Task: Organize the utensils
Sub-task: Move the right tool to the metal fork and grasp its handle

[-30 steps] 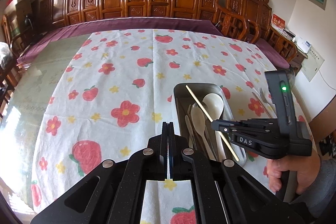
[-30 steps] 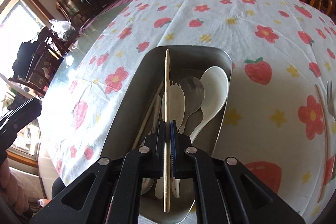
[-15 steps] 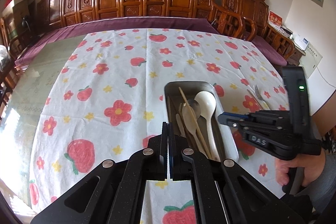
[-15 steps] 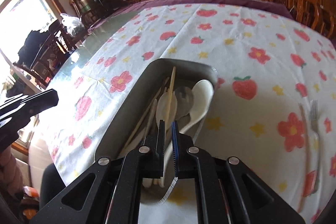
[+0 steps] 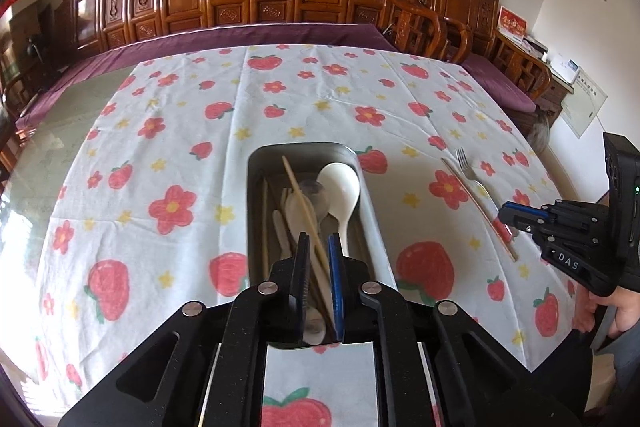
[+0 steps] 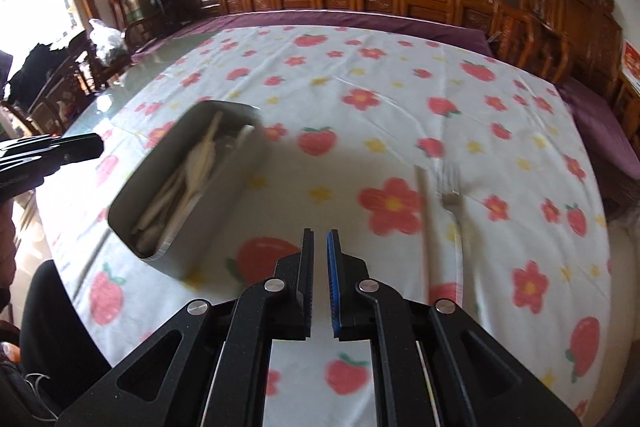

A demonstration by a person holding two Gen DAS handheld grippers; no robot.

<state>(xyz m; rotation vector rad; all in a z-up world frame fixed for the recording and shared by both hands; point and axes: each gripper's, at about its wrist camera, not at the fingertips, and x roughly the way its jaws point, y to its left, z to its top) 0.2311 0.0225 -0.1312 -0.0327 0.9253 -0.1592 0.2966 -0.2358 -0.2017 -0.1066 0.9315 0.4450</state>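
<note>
Chopstick (image 6: 424, 227) and fork (image 6: 450, 195) lie side by side on the tablecloth (image 6: 360, 67), just ahead and right of the right gripper (image 6: 318, 247), whose jaws stand slightly parted and empty. Both run lengthwise away from it, fork tines at the far end, so I judge a pinch across one shaft near its middle best. Behind the tray (image 5: 256, 187) of utensils, the left gripper (image 5: 318, 251) waits, also parted and empty.

One metal tray (image 5: 256, 187); one fork (image 5: 472, 175) and one chopstick (image 5: 476, 203) on cloth; two tongs.
</note>
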